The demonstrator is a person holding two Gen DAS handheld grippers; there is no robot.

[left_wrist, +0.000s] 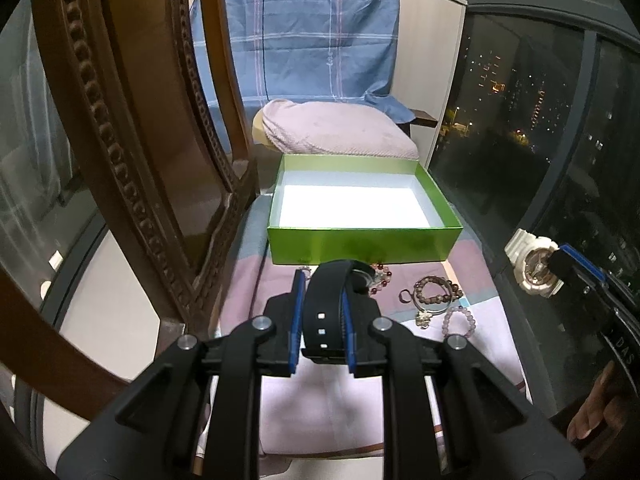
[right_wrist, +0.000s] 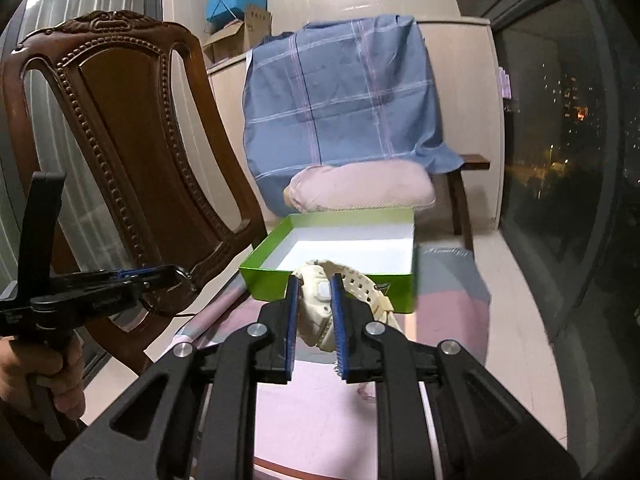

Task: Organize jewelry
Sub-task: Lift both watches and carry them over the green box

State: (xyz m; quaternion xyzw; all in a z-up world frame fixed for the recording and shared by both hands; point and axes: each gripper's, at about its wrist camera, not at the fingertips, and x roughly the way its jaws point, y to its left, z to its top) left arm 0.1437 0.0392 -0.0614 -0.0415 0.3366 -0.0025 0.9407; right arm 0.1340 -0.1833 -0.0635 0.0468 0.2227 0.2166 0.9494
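An open green box (left_wrist: pixel 360 246) with a white inside stands on the pink cloth; it also shows in the right wrist view (right_wrist: pixel 332 286). My left gripper (left_wrist: pixel 322 280) is shut on a black watch (left_wrist: pixel 326 304), held above the cloth in front of the box. My right gripper (right_wrist: pixel 314 280) is shut on a white watch (right_wrist: pixel 320 300), held near the box's front wall; this watch also shows at the right of the left wrist view (left_wrist: pixel 534 264). Bead bracelets (left_wrist: pixel 436 292) and a ring (left_wrist: pixel 405 295) lie on the cloth in front of the box.
A carved wooden chair (left_wrist: pixel 132 152) stands close on the left. A pink pillow (left_wrist: pixel 340 128) and a blue checked cloth (left_wrist: pixel 304 32) lie behind the box. A dark window (left_wrist: pixel 540 120) runs along the right.
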